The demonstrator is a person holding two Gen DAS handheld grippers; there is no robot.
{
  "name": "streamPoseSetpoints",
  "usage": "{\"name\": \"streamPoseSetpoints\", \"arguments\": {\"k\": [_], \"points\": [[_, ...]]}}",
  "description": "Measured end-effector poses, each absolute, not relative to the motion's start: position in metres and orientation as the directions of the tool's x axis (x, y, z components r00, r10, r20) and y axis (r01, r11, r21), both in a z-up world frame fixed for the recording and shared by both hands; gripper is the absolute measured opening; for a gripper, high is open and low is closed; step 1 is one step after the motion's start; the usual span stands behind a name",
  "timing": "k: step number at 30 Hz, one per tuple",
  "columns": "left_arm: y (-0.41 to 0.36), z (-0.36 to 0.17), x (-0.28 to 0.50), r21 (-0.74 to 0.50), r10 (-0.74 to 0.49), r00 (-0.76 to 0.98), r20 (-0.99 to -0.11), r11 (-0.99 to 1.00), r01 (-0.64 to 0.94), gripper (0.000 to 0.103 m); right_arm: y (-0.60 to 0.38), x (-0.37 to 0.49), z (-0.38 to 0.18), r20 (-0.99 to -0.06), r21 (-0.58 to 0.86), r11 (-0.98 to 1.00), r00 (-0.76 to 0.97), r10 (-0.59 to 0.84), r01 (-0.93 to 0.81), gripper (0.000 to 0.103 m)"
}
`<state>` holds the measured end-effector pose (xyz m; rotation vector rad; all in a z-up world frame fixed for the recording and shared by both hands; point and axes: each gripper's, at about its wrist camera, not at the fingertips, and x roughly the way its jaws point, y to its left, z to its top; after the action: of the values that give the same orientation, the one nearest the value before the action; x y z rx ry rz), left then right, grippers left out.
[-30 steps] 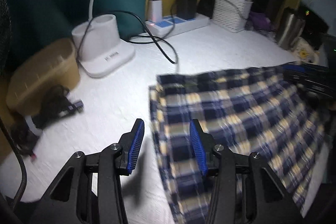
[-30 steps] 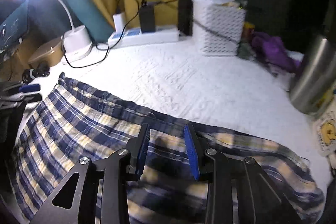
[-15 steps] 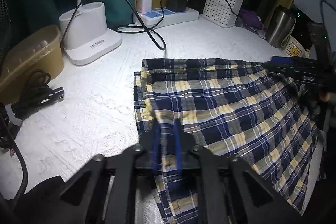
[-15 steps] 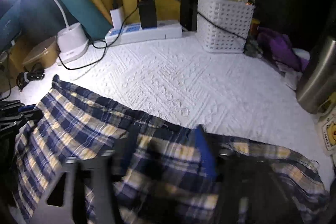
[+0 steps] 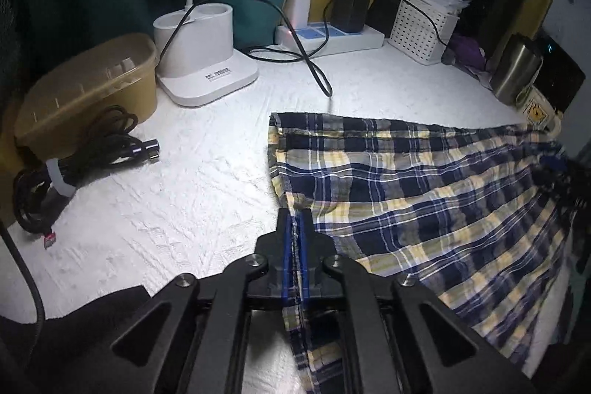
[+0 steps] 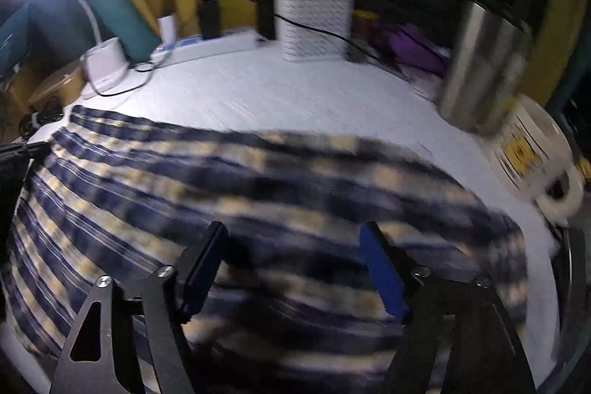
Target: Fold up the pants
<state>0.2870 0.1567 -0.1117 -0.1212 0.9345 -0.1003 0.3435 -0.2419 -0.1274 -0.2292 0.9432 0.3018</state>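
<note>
1. A tan plastic tub (image 5: pixel 88 84) is sitting at the far left of the white textured tabletop (image 5: pixel 177 209), with a bundled black cable (image 5: pixel 77 165) lying just in front of it.
2. A white lamp base (image 5: pixel 207 61) is standing beside the tub, and a black cord is trailing from it across the tabletop toward a white power strip (image 5: pixel 332 37) at the back, where two chargers are sitting plugged in.
3. The left gripper (image 5: pixel 294 246) is clamping its blue pads (image 5: pixel 284 253) together on the left edge of the plaid pants (image 5: pixel 424 202), with cloth showing between the pads and hanging down below them.
4. The pants are lying spread across the right half of the tabletop, their gathered far-left corner resting near the loose end of the black cord.
5. A white lattice basket (image 5: pixel 421 24) is standing to the right of the power strip, and a steel tumbler (image 5: pixel 515 69) is standing further right beside a cartoon mug (image 6: pixel 532 150).
6. In the blurred right wrist view, the right gripper (image 6: pixel 291 268) is hovering with its fingers (image 6: pixel 380 272) spread wide apart over the pants (image 6: pixel 258 191); whether they are touching the cloth cannot be told.
</note>
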Motion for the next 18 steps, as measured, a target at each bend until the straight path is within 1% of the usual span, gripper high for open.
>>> {"name": "streamPoseSetpoints", "arguments": {"k": [1, 2, 3, 8, 13, 16, 18], "points": [[0.157, -0.111, 0.286, -0.137, -0.126, 0.588, -0.799, 0.990, 0.026, 0.019, -0.246, 0.342, -0.127, -0.818, -0.066, 0.937, 0.556, 0.145, -0.342, 0.080], [0.157, -0.109, 0.285, -0.128, -0.113, 0.586, -0.803, 0.992, 0.017, 0.030, -0.253, 0.338, -0.125, -0.814, -0.072, 0.941, 0.565, 0.136, -0.330, 0.080], [0.159, -0.107, 0.281, -0.129, -0.112, 0.587, -0.802, 0.992, 0.013, 0.032, -0.260, 0.334, -0.122, -0.808, -0.077, 0.945, 0.576, 0.127, -0.317, 0.080], [0.158, -0.101, 0.248, -0.118, -0.103, 0.566, -0.818, 0.993, 0.010, 0.034, -0.295, 0.311, -0.107, -0.777, -0.079, 0.966, 0.623, 0.094, -0.245, 0.080], [0.142, -0.110, 0.214, -0.127, -0.127, 0.523, -0.842, 0.991, 0.036, 0.034, -0.312, 0.295, -0.109, -0.778, -0.084, 0.972, 0.624, 0.074, -0.220, 0.080], [0.133, -0.109, 0.192, -0.141, -0.126, 0.551, -0.825, 0.990, 0.016, 0.034, -0.319, 0.288, -0.107, -0.757, -0.075, 0.978, 0.649, 0.071, -0.194, 0.080], [0.129, -0.110, 0.182, -0.166, -0.149, 0.548, -0.823, 0.986, 0.018, 0.052, -0.324, 0.283, -0.106, -0.752, -0.077, 0.980, 0.656, 0.063, -0.183, 0.081]]}}
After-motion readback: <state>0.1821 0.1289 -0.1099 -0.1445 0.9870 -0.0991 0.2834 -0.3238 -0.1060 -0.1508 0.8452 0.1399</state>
